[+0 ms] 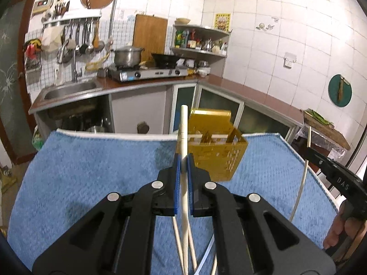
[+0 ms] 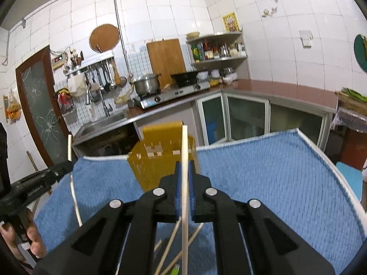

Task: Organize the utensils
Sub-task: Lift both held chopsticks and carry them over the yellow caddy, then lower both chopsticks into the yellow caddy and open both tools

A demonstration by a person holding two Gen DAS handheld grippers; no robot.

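A yellow perforated utensil basket (image 1: pixel 218 146) stands at the far edge of the blue towel (image 1: pixel 91 171); it also shows in the right wrist view (image 2: pixel 156 160). My left gripper (image 1: pixel 183 160) is shut on a cream chopstick (image 1: pixel 184 133) that points up, just left of the basket. My right gripper (image 2: pixel 184 171) is shut on another cream chopstick (image 2: pixel 185 146) in front of the basket. Each gripper shows in the other's view, the right one (image 1: pixel 337 176) and the left one (image 2: pixel 34 188). Loose chopsticks (image 2: pixel 169 245) lie on the towel under the grippers.
The blue towel (image 2: pixel 275 183) covers the table. Behind it is a kitchen counter (image 1: pixel 229 84) with a sink (image 1: pixel 68 89), a gas stove (image 1: pixel 146 72) with a pot, and a corner shelf (image 1: pixel 199 43). A wooden board (image 1: pixel 325 128) lies at the right.
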